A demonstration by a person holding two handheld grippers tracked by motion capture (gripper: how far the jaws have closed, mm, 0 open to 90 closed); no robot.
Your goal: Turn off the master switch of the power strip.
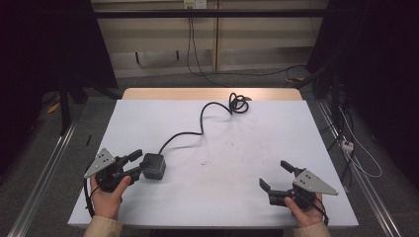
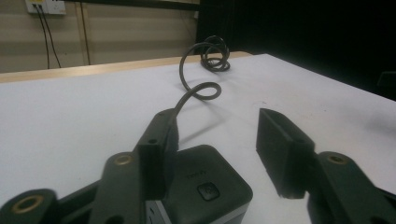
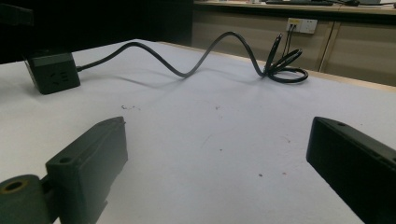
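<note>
The left claw point(image 1: 138, 164) sits low at the near left of the white worktop point(image 1: 247, 163), its two black jaws spread wide and reaching around a dark grey cube-shaped power adapter point(image 1: 153, 165). In the left gripper view the adapter point(image 2: 205, 186) lies between the jaws, close against the left one, with a clear gap to the right one; the claw has no grip on it. The person's left hand point(image 1: 109, 193) holds the tool from below, a grey three-cornered plate point(image 1: 100, 162) on top of it.

From the adapter a black cord point(image 1: 197, 129) runs away across the worktop in loose curves and ends in a small tangle of loops point(image 1: 238, 103) near the far edge, where a strip of pale wood point(image 1: 148, 94) shows beyond the white surface. In the right gripper view the cord point(image 3: 196, 58) arches up off the surface between the adapter point(image 3: 52, 72) and the coils point(image 3: 285, 65).

The right claw point(image 1: 275, 176) rests at the near right, well apart from the adapter, its jaws wide open and holding nothing, bare worktop point(image 3: 210, 140) with a few small specks between them. The person's right hand point(image 1: 304, 210) grips it from behind.

Beyond the worktop, a wall socket point(image 1: 194, 4) with cables hanging from it sits on a beige wall.
</note>
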